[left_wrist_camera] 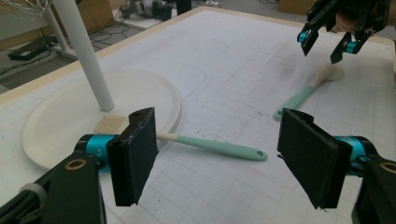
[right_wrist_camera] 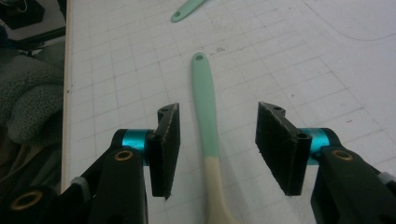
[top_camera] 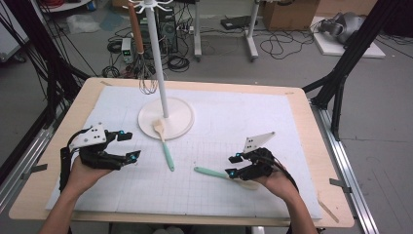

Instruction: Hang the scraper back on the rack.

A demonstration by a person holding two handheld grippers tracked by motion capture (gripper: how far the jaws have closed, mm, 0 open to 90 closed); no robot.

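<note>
Right gripper (right_wrist_camera: 217,149) jaws spread astride spoon handle (right_wrist_camera: 205,112), no contact; center, then pinch. Left gripper (left_wrist_camera: 224,158) spread, empty, at 9 o'clock.

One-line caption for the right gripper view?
Right gripper, jaws open, straddles a mint-handled utensil lying on the gridded mat.

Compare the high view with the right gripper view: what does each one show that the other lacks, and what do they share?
The high view alone shows the white stand on its round base, the whisk hanging from it, the spatula with its head on the base, and the left gripper with open jaws. The right gripper view alone shows a grey fleecy cloth past the table edge. Both show the right gripper, open and astride the mint-handled spoon without pressing it, and the gridded white mat.
</note>
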